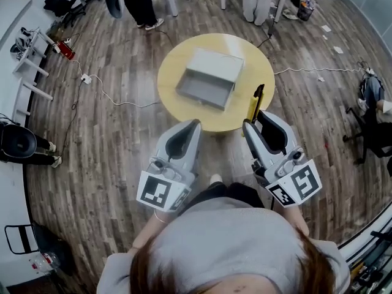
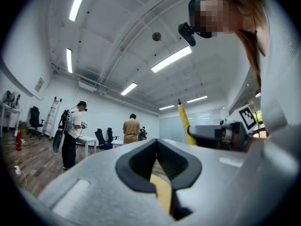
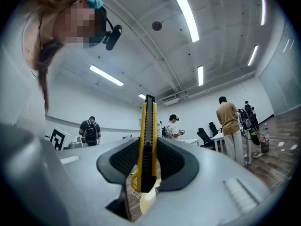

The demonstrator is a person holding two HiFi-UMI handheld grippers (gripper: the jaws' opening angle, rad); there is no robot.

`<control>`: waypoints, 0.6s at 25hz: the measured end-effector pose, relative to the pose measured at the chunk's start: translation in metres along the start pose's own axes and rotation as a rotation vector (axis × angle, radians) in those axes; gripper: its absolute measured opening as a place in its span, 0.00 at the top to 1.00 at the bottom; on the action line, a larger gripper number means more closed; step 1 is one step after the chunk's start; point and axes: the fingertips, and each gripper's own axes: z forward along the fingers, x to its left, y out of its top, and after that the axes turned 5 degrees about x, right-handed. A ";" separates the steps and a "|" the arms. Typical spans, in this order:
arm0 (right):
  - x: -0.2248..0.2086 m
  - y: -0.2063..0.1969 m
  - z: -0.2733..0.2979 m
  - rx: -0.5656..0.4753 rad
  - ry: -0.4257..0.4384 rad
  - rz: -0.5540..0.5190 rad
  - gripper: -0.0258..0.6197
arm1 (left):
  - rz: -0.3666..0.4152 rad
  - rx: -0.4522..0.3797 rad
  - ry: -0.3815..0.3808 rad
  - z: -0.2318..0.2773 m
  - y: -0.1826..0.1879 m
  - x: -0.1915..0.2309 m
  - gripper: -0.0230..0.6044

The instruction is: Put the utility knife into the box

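On the wooden floor [image 1: 110, 139] at the far left, a white power strip [image 1: 86, 78] lies with its cable trailing toward the middle of the room. The person's left gripper [image 1: 195, 125] points toward the round yellow table [image 1: 177, 60]. In the left gripper view its fingertips [image 2: 156, 144] meet, with nothing between the jaws, and only a patch of floor and yellow tabletop shows through the gap lower down.

On the table sits the grey box [image 1: 211, 75], lying open with its hollow inside facing the person and nothing seen in it.

To the right of the box, and not touching it, is the utility knife [image 1: 257, 100]. The knife is yellow with a black slider. It is clamped between the jaws of the right gripper [image 1: 253, 120] and juts past the fingertips over the table's near right edge. The right gripper view shows the black pads [image 3: 175, 161] pressing on both sides of the knife [image 3: 146, 126], which stands upright between them. Its butt end hangs below the pads and its long body rises above them.

Past the grippers several people stand among desks and office chairs.
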 end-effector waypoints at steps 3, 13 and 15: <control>-0.014 -0.003 0.011 0.012 -0.002 0.020 0.77 | -0.014 0.010 -0.008 0.014 -0.005 0.010 0.96; -0.066 -0.019 0.061 0.030 0.029 0.054 0.77 | -0.016 0.028 0.039 0.065 -0.016 0.056 0.96; -0.078 -0.020 0.079 0.034 0.048 0.058 0.77 | -0.018 0.026 0.054 0.079 -0.017 0.073 0.96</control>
